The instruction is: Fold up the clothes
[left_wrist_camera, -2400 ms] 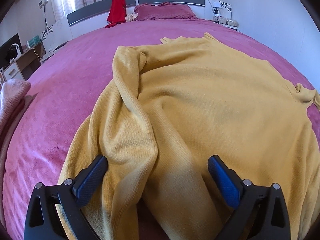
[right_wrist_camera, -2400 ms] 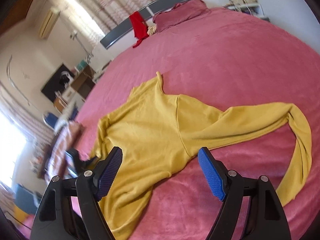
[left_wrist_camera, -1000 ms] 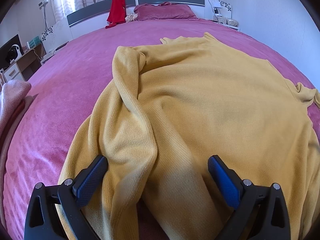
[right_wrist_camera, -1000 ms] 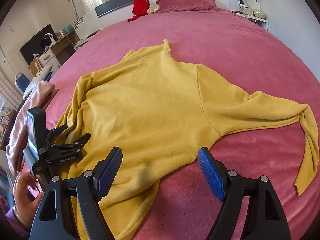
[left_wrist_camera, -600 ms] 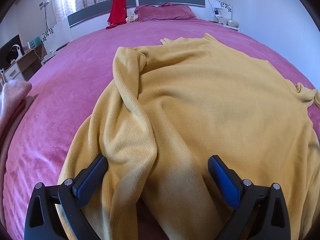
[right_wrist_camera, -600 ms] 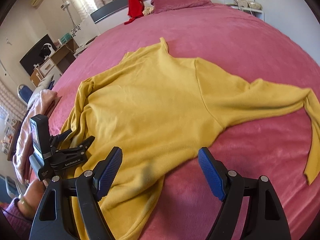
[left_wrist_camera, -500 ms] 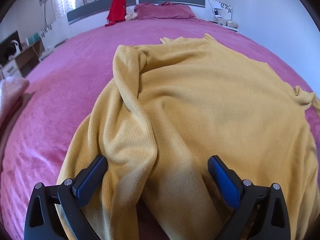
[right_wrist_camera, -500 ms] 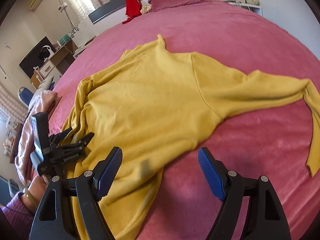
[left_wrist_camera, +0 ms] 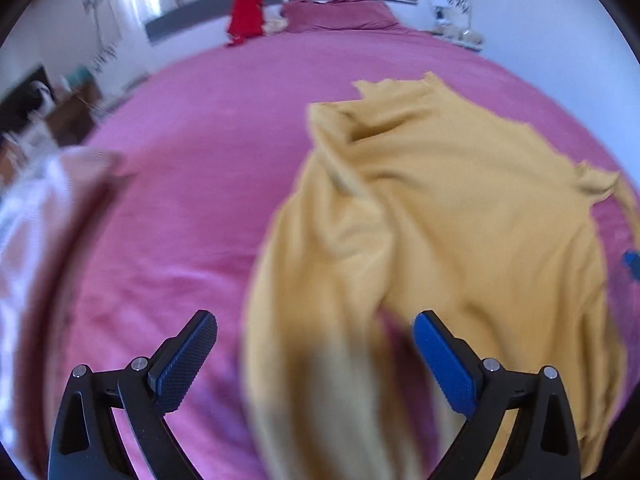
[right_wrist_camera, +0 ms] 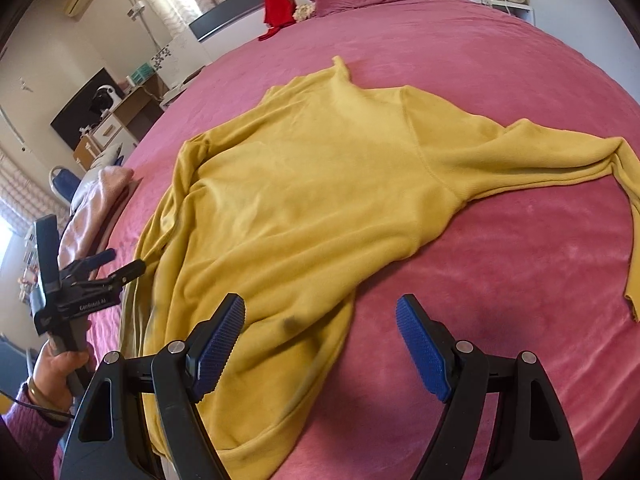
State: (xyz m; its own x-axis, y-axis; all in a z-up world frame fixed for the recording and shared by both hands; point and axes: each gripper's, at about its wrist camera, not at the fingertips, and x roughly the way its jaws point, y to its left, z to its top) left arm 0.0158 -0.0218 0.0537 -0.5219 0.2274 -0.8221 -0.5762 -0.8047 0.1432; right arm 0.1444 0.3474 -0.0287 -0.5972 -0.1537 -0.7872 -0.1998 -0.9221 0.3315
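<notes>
I see the yellow sweater (right_wrist_camera: 320, 184) lying spread on the pink bed cover (right_wrist_camera: 500, 60), one sleeve stretched to the right. My left gripper (left_wrist_camera: 316, 354) and right gripper (right_wrist_camera: 320, 340) both have jaws wide, holding nothing

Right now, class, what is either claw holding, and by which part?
Nothing. Both the left claw and the right claw are open above the yellow sweater, which lies loose on the bed.
</notes>
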